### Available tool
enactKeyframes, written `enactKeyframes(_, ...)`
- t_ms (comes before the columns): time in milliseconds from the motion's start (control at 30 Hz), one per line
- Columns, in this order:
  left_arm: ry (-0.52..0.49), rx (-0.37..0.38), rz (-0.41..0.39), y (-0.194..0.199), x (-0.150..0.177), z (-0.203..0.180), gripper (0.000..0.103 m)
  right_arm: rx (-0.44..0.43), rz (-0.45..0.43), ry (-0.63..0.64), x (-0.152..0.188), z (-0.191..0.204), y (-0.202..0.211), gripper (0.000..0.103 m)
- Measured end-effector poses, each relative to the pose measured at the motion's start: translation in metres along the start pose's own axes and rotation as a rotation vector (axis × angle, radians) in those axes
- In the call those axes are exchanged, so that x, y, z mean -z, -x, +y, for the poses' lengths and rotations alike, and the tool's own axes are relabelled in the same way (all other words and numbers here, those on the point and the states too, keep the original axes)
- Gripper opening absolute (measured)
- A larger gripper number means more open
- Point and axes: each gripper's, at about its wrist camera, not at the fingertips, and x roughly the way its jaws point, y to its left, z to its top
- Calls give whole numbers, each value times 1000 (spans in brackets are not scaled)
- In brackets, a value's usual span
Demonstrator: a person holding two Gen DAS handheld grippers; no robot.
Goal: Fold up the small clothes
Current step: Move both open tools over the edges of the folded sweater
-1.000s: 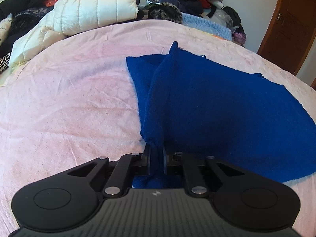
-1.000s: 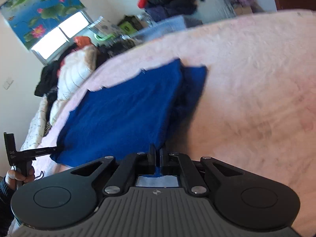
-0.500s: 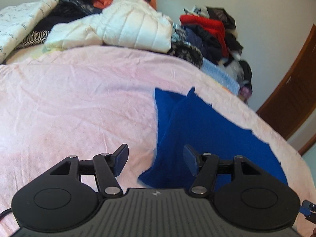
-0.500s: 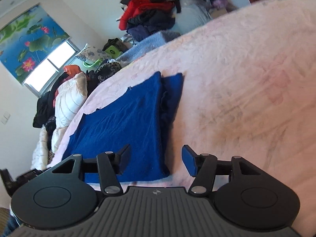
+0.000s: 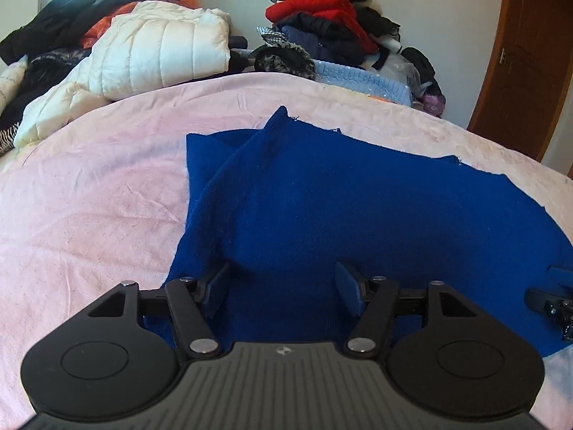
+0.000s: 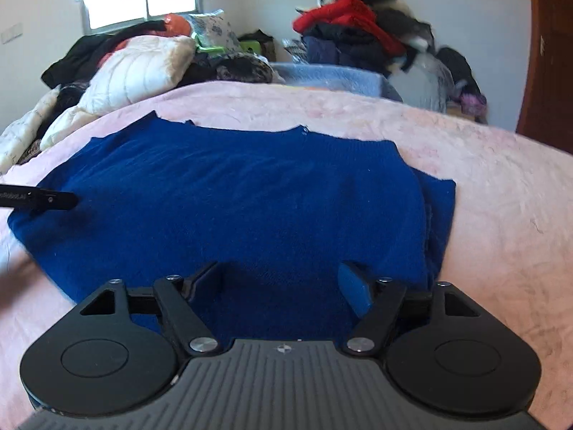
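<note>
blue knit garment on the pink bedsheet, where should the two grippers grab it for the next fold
Probably the near hem of the blue knit garment, one corner each. It lies flat on the pink bedsheet, both sides already folded in. The left gripper and right gripper, jaws just opened and empty, hover over that edge, so come low from the near side.

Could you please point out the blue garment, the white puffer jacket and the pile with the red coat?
blue garment (image 5: 358,208): left wrist view, middle of its top layer.
white puffer jacket (image 5: 161,50): left wrist view, quilted front.
pile with the red coat (image 6: 343,10): right wrist view, red fabric.
</note>
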Motion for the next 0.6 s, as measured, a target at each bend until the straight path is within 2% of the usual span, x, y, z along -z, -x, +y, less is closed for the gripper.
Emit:
enactKeyframes(133, -13, -10, 0, 0, 1, -3, 64, -2, -6, -29, 1, 0, 2, 81)
enactKeyframes(233, -17, -17, 0, 0, 2, -4, 64, 15, 35, -12, -7, 7, 0, 84)
enactKeyframes(267, -17, -16, 1, 1, 1, -4, 64, 23, 45, -31, -13, 8, 2, 76)
enactKeyframes(333, -13, -10, 5, 0, 0, -2, 64, 1, 11, -64, -26, 13, 11, 73)
enactKeyframes(400, -19, -10, 5, -1, 0, -3, 65, -22, -35, -25, -37, 21, 13, 82)
enactKeyframes(433, -24, -11, 4, -1, 0, -3, 66, 7, -26, -1, -43, 24, 7, 82)
enactKeyframes(567, -35, -7, -13, 0, 4, -4, 66, 103, 90, -24, -47, 4, -33, 85)
enactKeyframes(600, -40, -6, -23, 1, 6, -4, 66, 73, 84, -67, -43, -7, -36, 89)
